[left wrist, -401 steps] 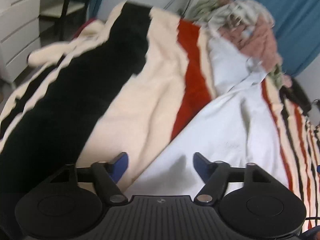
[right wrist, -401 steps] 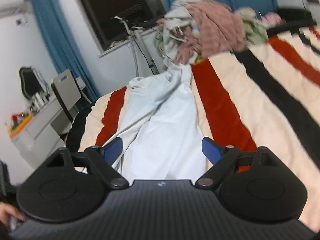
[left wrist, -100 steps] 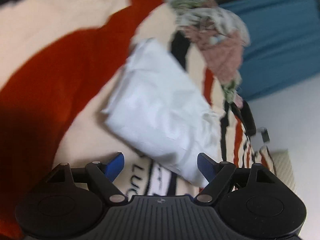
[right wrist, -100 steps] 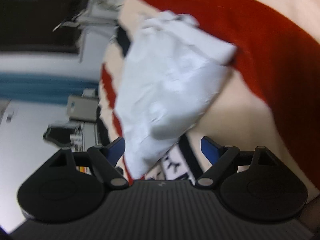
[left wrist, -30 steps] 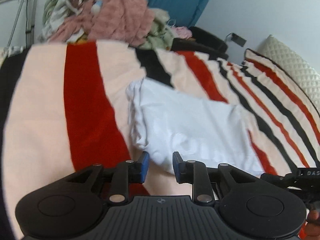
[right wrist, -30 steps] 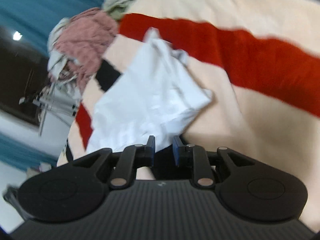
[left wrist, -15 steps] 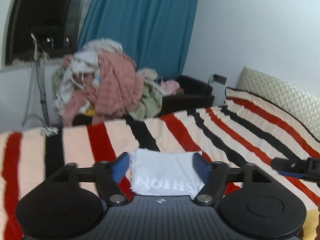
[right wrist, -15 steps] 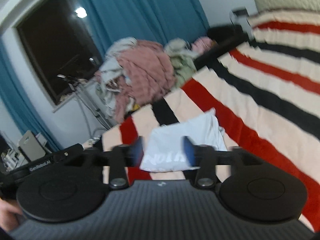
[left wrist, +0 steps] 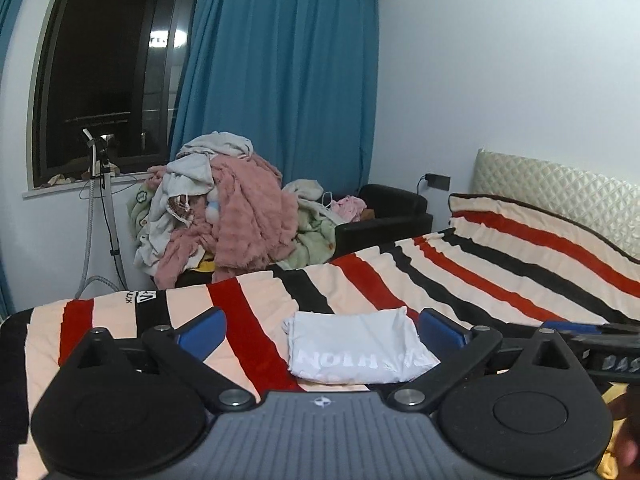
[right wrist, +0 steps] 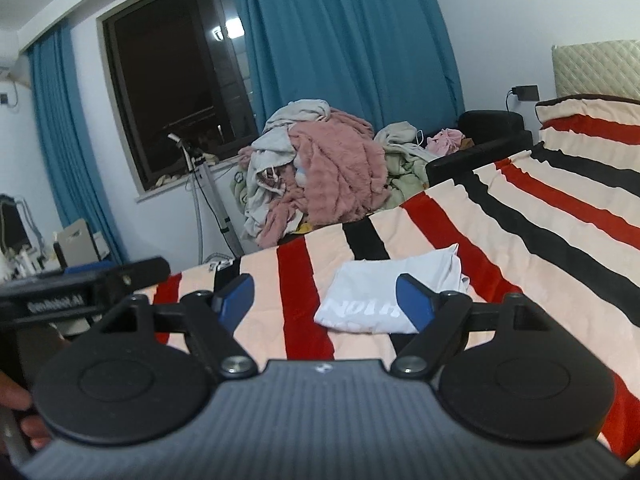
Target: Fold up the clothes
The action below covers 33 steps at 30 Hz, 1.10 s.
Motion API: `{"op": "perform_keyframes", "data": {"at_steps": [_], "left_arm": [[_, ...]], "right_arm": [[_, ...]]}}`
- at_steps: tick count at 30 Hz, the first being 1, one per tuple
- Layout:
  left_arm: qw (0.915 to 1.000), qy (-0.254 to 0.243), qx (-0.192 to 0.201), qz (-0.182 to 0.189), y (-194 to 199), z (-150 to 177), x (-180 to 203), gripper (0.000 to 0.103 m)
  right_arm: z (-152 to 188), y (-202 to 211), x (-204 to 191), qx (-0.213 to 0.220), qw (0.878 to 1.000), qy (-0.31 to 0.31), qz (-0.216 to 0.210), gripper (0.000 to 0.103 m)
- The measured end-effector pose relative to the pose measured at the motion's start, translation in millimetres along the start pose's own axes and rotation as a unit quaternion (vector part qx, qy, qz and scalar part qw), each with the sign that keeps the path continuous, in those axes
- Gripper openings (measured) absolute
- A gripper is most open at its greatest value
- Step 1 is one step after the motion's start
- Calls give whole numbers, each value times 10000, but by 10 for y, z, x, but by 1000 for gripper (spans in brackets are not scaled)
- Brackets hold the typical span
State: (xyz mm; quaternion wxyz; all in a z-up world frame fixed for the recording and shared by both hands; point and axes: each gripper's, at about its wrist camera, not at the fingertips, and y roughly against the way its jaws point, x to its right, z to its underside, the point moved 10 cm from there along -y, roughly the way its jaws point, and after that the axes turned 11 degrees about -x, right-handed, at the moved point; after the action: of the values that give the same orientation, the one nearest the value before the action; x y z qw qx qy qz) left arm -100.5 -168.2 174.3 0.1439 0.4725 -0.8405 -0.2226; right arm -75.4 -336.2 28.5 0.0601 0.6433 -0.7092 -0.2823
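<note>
Your left gripper (left wrist: 322,330) is spread wide and holds nothing, hanging in the air above the striped bed (left wrist: 500,276). Far off to its left, past the bed, there is a dark window (left wrist: 108,80) with a thin stand (left wrist: 100,208) under it. Straight ahead of it, behind the bed, a big pile of clothes (left wrist: 228,216) sits in front of the blue curtain (left wrist: 280,80). The folded white shirt (left wrist: 356,346) lies flat on the bed, just in front of this gripper and low between its blue fingertips (left wrist: 202,330), closer to the right one, not touching either. You can see pale letters on the near side of the shirt. To the right of this gripper, the tip of your other tool (left wrist: 596,334) pokes in, and the cream headboard (left wrist: 560,192) stands farther back. Your right gripper (right wrist: 324,298) is spread wide too and holds nothing. In its view the left tool (right wrist: 84,284) sticks in from the left side. The white shirt lies ahead of it, partly behind the right blue fingertip (right wrist: 414,300), apart from it. The clothes pile is far ahead, and the bed's stripes run off to the right.
</note>
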Motion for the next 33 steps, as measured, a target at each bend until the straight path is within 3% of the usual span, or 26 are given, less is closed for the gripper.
{"op": "perform_keyframes", "data": {"at_steps": [3,10,16,22,33], "left_arm": [[10000,60,22,-18,54,119,-35,103],[9990,95,64,-432,-80,399,-258,103],[9984,106,-182,-519,-352,734,-362,103],[9980,53,-330,-542,-561,896,-371,103],[9973,56,-483,-553,-684,968,-382,103]], "right_arm": [[135,-68,-14,-6,9999,99,138,79],[430,-297,14,16,9988,229,432,79],[668,-562,104,-234,9974,161,660,79],[730,-704,62,-307,9953,234,884,79],[736,-694,46,-334,9952,223,888,79]]}}
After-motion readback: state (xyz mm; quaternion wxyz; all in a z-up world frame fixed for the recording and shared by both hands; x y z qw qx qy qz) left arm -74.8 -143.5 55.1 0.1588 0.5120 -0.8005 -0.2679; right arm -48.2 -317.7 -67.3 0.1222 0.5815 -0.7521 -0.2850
